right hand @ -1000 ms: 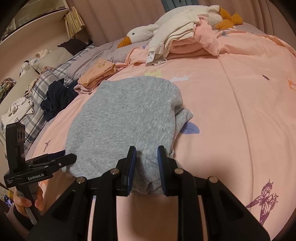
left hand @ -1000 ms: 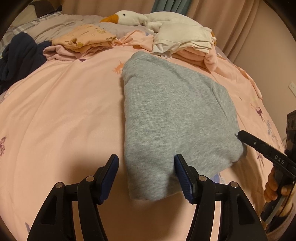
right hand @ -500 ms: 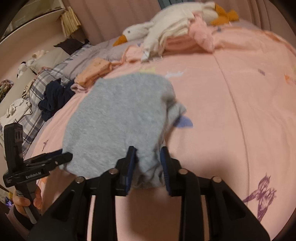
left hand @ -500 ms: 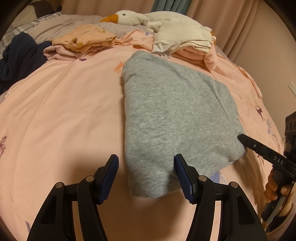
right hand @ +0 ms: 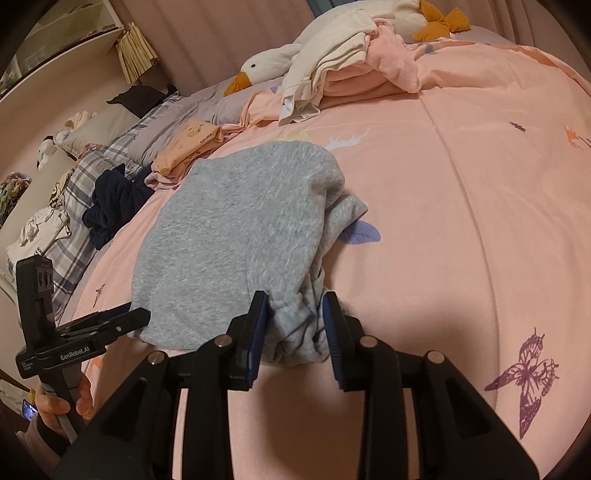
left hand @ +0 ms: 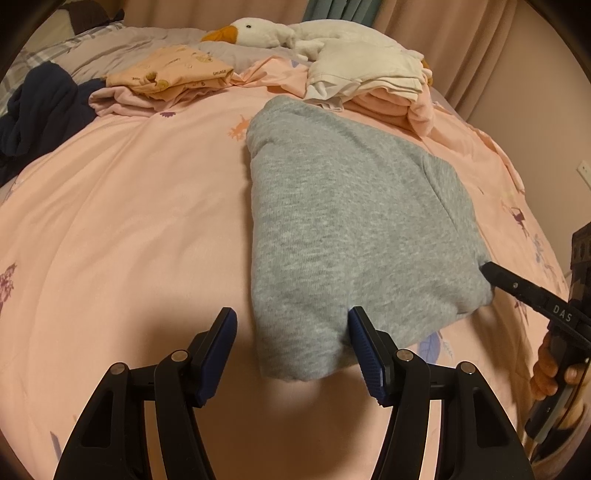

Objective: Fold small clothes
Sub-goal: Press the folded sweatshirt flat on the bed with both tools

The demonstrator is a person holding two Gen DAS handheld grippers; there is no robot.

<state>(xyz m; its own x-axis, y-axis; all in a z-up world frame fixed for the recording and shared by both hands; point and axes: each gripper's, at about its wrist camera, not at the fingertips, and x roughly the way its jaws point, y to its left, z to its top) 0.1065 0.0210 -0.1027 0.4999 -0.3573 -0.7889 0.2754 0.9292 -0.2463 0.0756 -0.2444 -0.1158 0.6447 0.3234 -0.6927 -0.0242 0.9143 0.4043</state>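
At the bottom of the right wrist view, the bunched near corner of the folded grey knit garment (right hand: 236,236) is pinched between the right gripper (right hand: 293,325) fingers. In the left wrist view, the left gripper (left hand: 291,347) fingers are spread wide around another corner. The garment is laid mid-frame on the pink printed bedspread (left hand: 129,206); a white plush goose (left hand: 258,31) is seen at top.

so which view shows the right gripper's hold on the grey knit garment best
The right wrist view: the right gripper has bunched grey knit garment edge between its blue pads. The left wrist view shows only one black finger reaching the garment's corner from the side, the contact itself hidden.
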